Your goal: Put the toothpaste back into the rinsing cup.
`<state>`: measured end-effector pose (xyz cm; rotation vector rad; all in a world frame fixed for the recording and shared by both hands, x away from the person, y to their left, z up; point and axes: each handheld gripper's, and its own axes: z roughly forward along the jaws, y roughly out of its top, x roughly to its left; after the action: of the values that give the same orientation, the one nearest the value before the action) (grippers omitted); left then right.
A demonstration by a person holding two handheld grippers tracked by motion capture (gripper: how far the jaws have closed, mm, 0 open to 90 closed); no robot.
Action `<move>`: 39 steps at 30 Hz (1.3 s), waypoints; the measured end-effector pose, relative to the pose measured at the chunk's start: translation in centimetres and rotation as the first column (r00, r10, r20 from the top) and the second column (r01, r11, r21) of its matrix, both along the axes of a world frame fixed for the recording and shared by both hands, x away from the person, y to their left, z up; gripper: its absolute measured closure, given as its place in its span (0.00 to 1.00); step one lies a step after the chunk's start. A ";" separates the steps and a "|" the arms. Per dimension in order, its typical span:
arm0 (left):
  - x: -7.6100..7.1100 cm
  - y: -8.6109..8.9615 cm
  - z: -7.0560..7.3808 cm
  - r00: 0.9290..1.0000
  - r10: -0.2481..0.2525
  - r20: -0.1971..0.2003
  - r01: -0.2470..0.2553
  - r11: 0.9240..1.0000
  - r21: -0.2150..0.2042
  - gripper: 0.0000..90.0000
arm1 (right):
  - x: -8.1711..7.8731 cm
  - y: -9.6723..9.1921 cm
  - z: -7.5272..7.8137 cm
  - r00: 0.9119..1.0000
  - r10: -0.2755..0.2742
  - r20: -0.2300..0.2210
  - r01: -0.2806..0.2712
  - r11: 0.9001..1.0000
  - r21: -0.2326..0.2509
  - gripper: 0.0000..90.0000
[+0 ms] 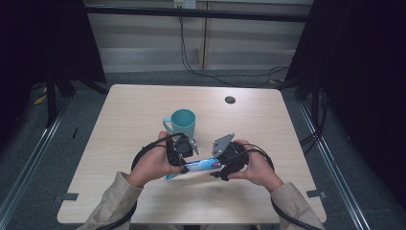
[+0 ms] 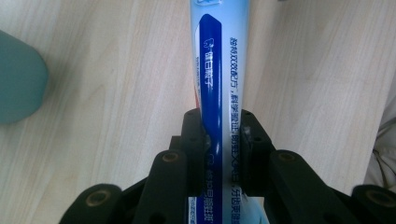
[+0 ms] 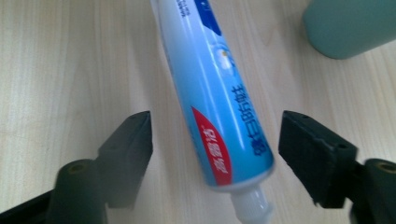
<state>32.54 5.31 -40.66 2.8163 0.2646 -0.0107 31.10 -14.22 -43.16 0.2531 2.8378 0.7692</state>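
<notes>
Left gripper point(image 2: 219, 140): jaws clamped flat on the tube point(image 2: 219, 84), pads pressing both faces near its crimped end; the tube runs straight away from this gripper, printed side up, above the table point(image 2: 107, 93). Seen from the high view, the left gripper point(image 1: 184, 160) is held in the person's left hand point(image 1: 153, 165), knuckles up, wrist bent inward, forearm coming in from the lower left in a beige sleeve point(image 1: 112, 203). Right gripper point(image 3: 215, 140): jaws standing wide, one on either side of the tube point(image 3: 210, 93), with clear gaps on both sides and no pad touching it; the white cap point(image 3: 252, 207) points back toward this gripper's body. In the high view the right gripper point(image 1: 221, 165) faces the left one, its grey plate tilted up, gripped by the right hand point(image 1: 256, 167) with the forearm entering from the lower right. The tube point(image 1: 198, 166) spans level between the two grippers, held just above the table point(image 1: 124, 120) at the near middle. A teal mug point(image 1: 183, 122) stands upright just behind the left gripper, handle to the left. A dark round hole point(image 1: 230, 100) sits farther back on the table.
</notes>
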 end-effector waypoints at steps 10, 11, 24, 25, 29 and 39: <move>-0.2 -0.4 -0.1 1.000 -0.012 0.005 0.012 1.000 -0.024 0.84 | 0.4 0.4 -0.4 0.999 0.044 -0.015 -0.044 0.999 -0.021 0.44; -0.2 -0.5 -0.1 1.000 -0.016 0.006 0.016 1.000 -0.027 0.84 | 0.4 0.5 -0.4 0.999 0.042 -0.014 -0.042 0.999 -0.025 0.44; 0.1 -0.6 -0.3 0.999 -0.045 0.005 0.045 0.997 -0.070 0.82 | 0.5 0.7 -0.5 0.998 0.035 -0.044 -0.038 0.996 -0.081 0.66; 0.2 -0.5 -0.4 0.999 -0.048 0.010 0.049 0.995 -0.085 0.81 | 0.6 0.7 -0.5 0.998 0.041 -0.049 -0.045 0.996 -0.077 0.68; 0.2 -0.2 -0.8 0.998 -0.061 0.011 0.061 0.992 -0.109 0.78 | 0.4 0.7 -0.4 0.997 0.058 -0.041 -0.061 0.994 -0.091 0.72; 0.5 0.5 -0.5 0.998 -0.017 0.060 0.028 0.982 -0.189 0.37 | 0.0 0.7 -0.3 0.998 0.044 -0.042 -0.049 0.991 -0.123 0.77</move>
<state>33.04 5.82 -41.20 2.6255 0.2067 0.0389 31.13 -13.50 -43.49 0.1858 2.9242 0.5998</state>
